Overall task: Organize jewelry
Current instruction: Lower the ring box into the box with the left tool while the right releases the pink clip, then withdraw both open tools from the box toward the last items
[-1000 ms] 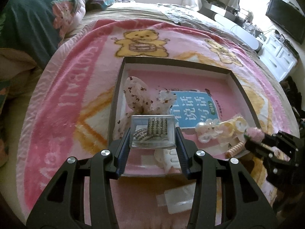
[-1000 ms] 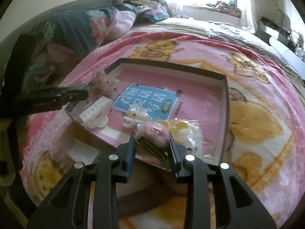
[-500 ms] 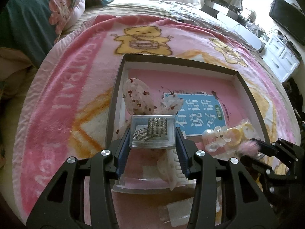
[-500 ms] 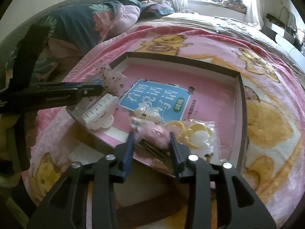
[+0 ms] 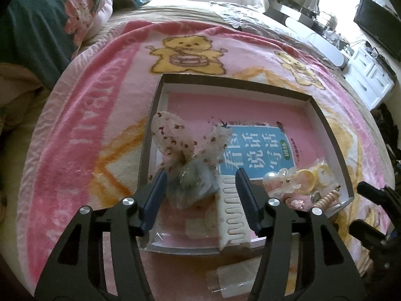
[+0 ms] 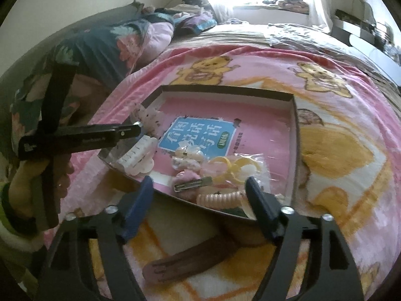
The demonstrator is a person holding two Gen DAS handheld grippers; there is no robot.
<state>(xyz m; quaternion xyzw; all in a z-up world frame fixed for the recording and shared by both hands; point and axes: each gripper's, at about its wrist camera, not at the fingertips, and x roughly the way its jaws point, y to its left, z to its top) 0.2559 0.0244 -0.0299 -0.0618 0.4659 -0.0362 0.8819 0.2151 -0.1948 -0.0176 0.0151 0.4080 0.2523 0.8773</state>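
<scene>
A pink blanket (image 5: 82, 115) with yellow bears carries a dark-rimmed tray (image 5: 233, 80) lined pink, holding a blue book (image 5: 255, 155), white comb (image 5: 231, 215) and brown-speckled pouch (image 5: 173, 135)

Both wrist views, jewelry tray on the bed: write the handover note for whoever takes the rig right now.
Left gripper: open, empty, over the clear ring box, which lies blurred in the tray.
Right gripper: open, empty, over the pink pom-pom hair clip in the tray's near corner.
Also in the tray: white claw clip, pink coil tie, yellow rings.
Left: a clear packet outside the tray on the blanket.
</scene>
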